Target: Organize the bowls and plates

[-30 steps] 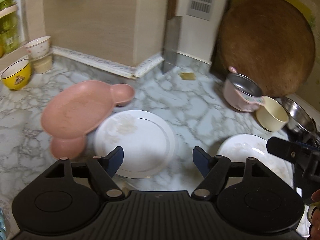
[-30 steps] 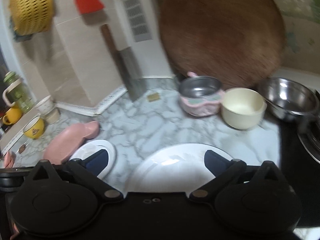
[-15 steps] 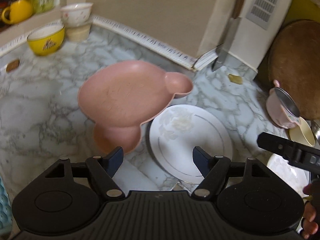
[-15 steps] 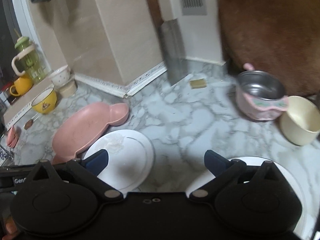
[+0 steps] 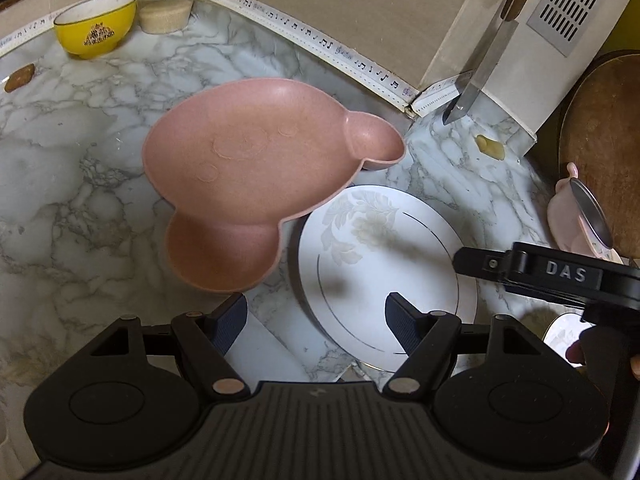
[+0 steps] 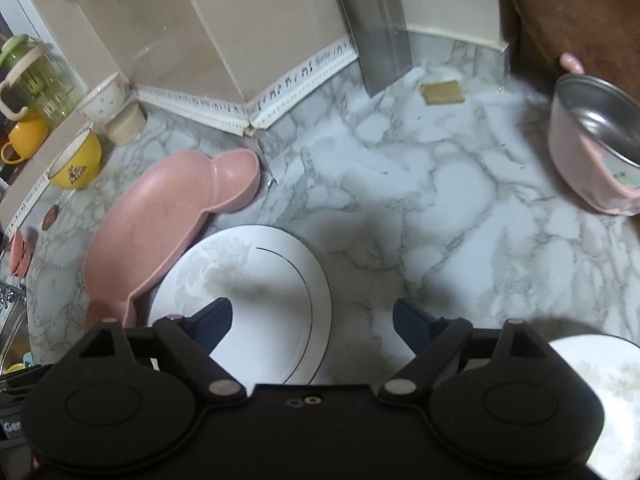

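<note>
Right view only: second white plate (image 6: 604, 384), lower right. Left gripper (image 5: 316, 316) agape, empty; right gripper (image 6: 312, 320), jaws just closing partway, empty, over white floral round plate (image 6: 256, 276).

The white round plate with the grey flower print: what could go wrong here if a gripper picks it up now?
The white round plate with the grey flower print lies flat on the marble counter, so the fingers may slip off its thin rim. The pink mouse-shaped plate lies close beside it and might get pushed.

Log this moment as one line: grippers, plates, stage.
left gripper: open, empty | right gripper: open, empty, jaws just closing partway | white floral plate: on counter beside pink plate | stage: approaching, nothing gripped
</note>
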The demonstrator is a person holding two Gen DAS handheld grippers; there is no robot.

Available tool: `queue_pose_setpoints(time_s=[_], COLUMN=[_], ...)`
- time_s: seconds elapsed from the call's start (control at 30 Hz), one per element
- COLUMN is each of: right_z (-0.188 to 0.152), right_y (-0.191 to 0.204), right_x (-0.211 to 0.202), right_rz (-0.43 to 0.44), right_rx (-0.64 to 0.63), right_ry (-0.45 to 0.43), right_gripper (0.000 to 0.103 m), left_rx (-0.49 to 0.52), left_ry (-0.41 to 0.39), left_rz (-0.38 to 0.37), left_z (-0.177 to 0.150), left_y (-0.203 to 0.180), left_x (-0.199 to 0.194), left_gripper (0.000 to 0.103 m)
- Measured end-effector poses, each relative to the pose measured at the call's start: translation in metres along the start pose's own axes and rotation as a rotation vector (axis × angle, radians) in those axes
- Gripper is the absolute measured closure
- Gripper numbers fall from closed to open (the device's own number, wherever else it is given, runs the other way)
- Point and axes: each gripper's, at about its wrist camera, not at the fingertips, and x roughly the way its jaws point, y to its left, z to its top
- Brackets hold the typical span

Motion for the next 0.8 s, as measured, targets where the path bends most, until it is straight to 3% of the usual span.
queue_pose_setpoints(time_s=[0.13, 0.2, 0.37, 0.43, 0.8], right_z=[0.006, 0.007, 0.010, 0.010, 0.014], right_y=[-0.004, -0.006, -0.010, -0.011, -0.023], right_x=[0.008, 0.010, 0.013, 0.013, 0.020], right_rz=[0.023, 0.031, 0.061, 0.071, 0.122], right_rx=[-0.003, -0.003, -0.003, 0.001, 0.037], right_ry=[0.029, 0.039, 0.059, 0.061, 0.084], right_gripper=[0.027, 0.033, 0.046, 0.049, 0.079], left_rx=[-0.047, -0.071, -0.099, -0.123, -0.194], left_ry=[0.016, 0.027, 0.045, 0.057, 0.063], left_rz=[-0.008, -0.028, -0.027, -0.029, -0.037], left_z=[0.001, 0.001, 0.000, 0.000, 0.003], left_y=[0.001, 0.001, 0.000, 0.002, 0.012], left_x=[0.005, 0.006, 0.012, 0.015, 0.022], left_gripper=[0.029, 0.038, 0.046, 0.057, 0.074])
